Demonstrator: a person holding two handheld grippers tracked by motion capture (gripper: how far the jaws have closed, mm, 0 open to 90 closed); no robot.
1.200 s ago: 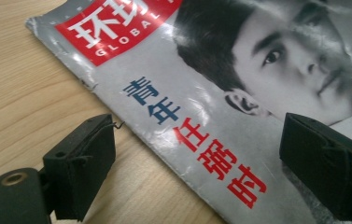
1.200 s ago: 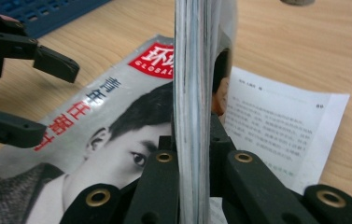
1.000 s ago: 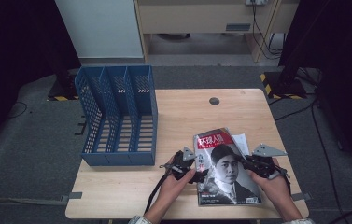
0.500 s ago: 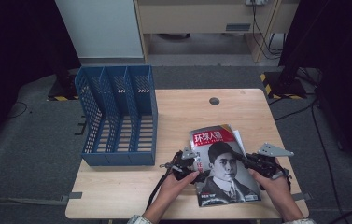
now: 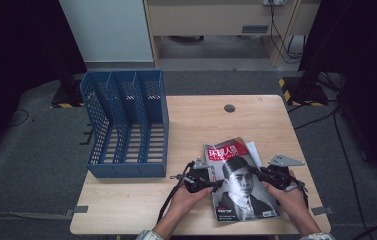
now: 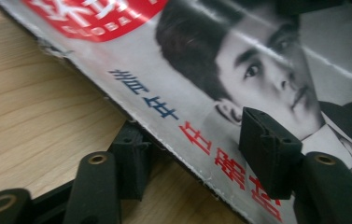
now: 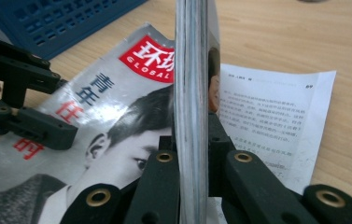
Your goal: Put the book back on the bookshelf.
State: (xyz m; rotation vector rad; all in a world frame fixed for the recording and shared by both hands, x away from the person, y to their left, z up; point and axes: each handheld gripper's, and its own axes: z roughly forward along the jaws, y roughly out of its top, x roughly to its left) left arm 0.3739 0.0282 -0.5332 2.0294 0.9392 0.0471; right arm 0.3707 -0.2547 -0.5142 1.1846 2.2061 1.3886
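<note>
A magazine (image 5: 241,187) with a black-and-white portrait and a red title block lies at the table's near right. My right gripper (image 5: 271,176) is shut on its right edge, which stands edge-on between the jaws in the right gripper view (image 7: 191,135). At the magazine's left edge sits my left gripper (image 5: 207,181). Its jaws have just been closing, with one under the spine edge and one above the cover (image 6: 194,140). A gap still shows over the cover (image 6: 201,79). My left gripper (image 7: 24,107) also appears across the magazine (image 7: 117,107).
A blue three-slot file rack (image 5: 126,125) lies on the table's left half. A loose white printed page (image 7: 267,116) sticks out from under the magazine. A round cable hole (image 5: 229,108) is at the table's far edge.
The left gripper's jaws have narrowed around the magazine's left edge. Both hands and the magazine stay about where they were.
</note>
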